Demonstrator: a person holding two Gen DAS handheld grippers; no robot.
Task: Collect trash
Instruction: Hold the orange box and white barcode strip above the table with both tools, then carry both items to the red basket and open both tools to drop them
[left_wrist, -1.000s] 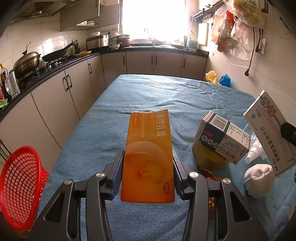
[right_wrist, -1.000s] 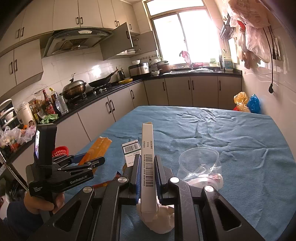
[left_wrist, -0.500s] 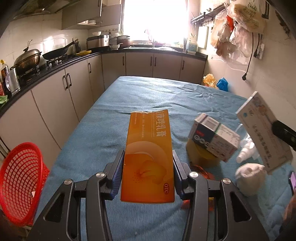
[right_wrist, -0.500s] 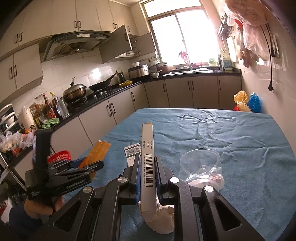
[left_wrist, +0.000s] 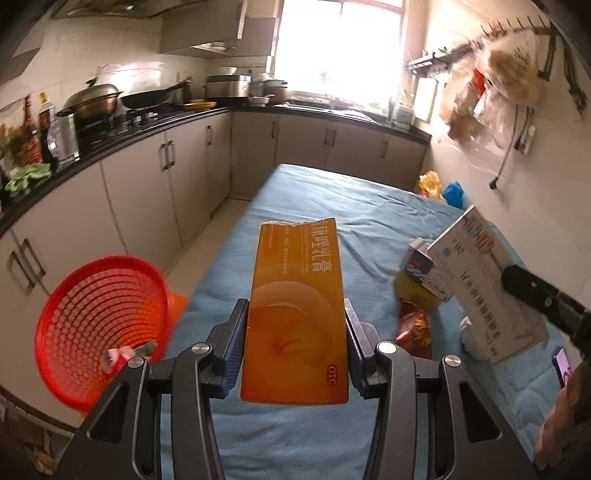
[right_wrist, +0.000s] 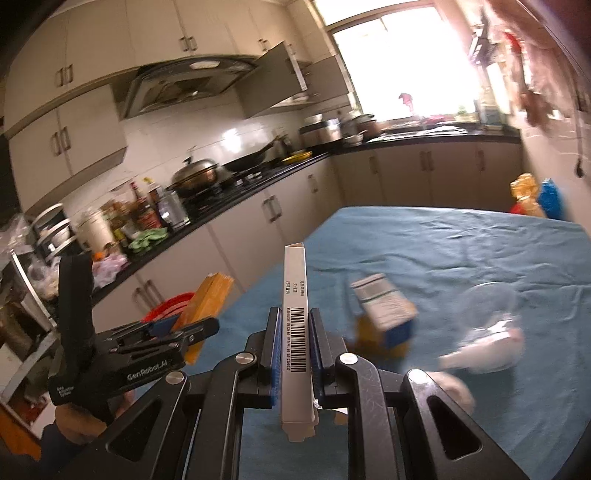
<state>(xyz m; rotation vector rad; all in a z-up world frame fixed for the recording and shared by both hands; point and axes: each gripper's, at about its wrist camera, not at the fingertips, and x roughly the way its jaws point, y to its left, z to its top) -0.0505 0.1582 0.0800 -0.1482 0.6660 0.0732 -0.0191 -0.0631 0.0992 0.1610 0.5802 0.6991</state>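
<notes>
Left gripper (left_wrist: 295, 347) clamped on orange carton (left_wrist: 295, 314), held flat, above the blue-covered table (left_wrist: 332, 206). Right gripper (right_wrist: 294, 350) clamped on thin white box (right_wrist: 295, 325), edge-on, barcode facing the camera; the same box shows at 3 o'clock in the left wrist view. Red basket (left_wrist: 92, 314) sits off the table edge at 9 o'clock in the left view, with at least one small piece of litter already inside, blurred. So task looks partly done: some trash binned, two boxes in hand but not yet over the basket. Still left on the table, from the right view at 3 o'clock: white-and-blue box (right_wrist: 384, 306) resting on a yellow item, clear plastic cup (right_wrist: 487, 314), white crumpled wad (right_wrist: 454, 391); red wrapper (left_wrist: 413, 325) beside them in the left view. Next judged step: carry both boxes to the basket and drop them.
</notes>
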